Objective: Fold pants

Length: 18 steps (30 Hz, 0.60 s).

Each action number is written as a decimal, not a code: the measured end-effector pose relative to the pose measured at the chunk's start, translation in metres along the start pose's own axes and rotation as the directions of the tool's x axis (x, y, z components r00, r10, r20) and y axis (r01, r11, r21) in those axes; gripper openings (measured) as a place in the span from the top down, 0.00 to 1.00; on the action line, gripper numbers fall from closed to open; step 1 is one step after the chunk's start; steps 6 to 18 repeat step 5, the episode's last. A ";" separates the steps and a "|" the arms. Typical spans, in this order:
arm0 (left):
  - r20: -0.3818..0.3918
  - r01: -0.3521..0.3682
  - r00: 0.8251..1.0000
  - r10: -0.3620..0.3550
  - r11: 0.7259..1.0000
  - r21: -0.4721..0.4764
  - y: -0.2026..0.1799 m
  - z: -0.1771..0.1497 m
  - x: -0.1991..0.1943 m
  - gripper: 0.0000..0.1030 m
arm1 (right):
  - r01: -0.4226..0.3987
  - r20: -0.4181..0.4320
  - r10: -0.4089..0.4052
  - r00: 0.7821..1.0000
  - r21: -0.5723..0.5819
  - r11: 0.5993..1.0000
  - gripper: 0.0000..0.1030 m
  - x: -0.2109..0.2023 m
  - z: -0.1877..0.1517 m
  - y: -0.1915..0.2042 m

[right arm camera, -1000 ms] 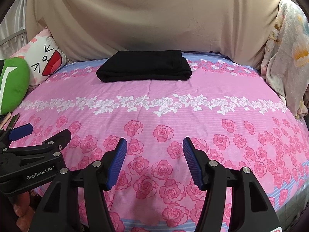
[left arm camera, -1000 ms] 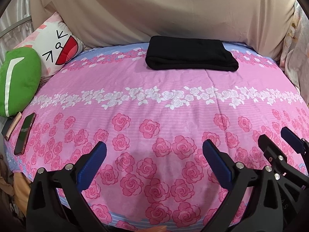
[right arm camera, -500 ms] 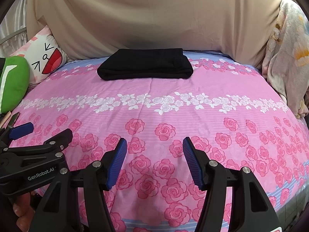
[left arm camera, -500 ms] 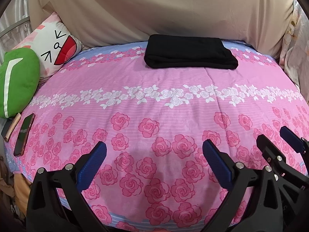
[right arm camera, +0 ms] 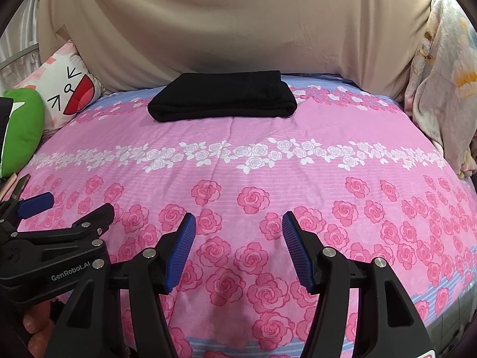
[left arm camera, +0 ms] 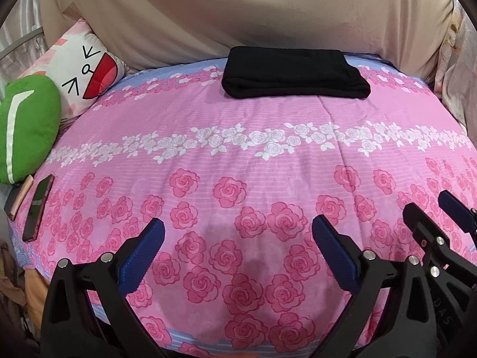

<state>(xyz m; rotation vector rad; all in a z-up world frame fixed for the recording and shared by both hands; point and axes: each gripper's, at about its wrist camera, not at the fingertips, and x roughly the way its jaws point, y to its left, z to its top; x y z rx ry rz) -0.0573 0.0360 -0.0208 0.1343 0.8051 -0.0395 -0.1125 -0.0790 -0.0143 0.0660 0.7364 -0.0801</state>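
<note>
Across the rose bedspread (left arm camera: 268,125) folded black pants (left arm camera: 293,73) lie far from both grippers, left gripper (left arm camera: 238,235) and right gripper (right arm camera: 238,229) jaws apart, empty

Home bedroom: bed with floral sheet (left arm camera: 238,125), cartoon pillow (left arm camera: 86,74).

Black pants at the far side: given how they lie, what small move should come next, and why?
Probably none beyond keeping both grippers back: the black pants already lie folded in a compact stack, and the left gripper and right gripper hang open, empty, over the pink bedspread.

Soft, even indoor light, sharp focus, strong fisheye bulge, dark vignetted corners.
</note>
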 end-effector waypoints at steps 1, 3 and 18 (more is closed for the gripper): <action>0.001 0.008 1.000 -0.008 1.000 0.001 0.000 0.000 0.000 0.06 | -0.001 -0.002 0.001 1.000 0.002 1.000 0.43 0.000 0.000 0.000; -0.001 0.009 1.000 -0.009 1.000 -0.002 0.001 0.000 0.000 0.06 | 0.001 -0.003 -0.001 1.000 0.001 1.000 0.41 0.001 -0.001 0.000; -0.007 0.015 1.000 -0.015 1.000 -0.007 0.002 0.000 0.001 0.06 | 0.002 -0.001 -0.002 1.000 0.002 1.000 0.38 0.000 0.000 0.000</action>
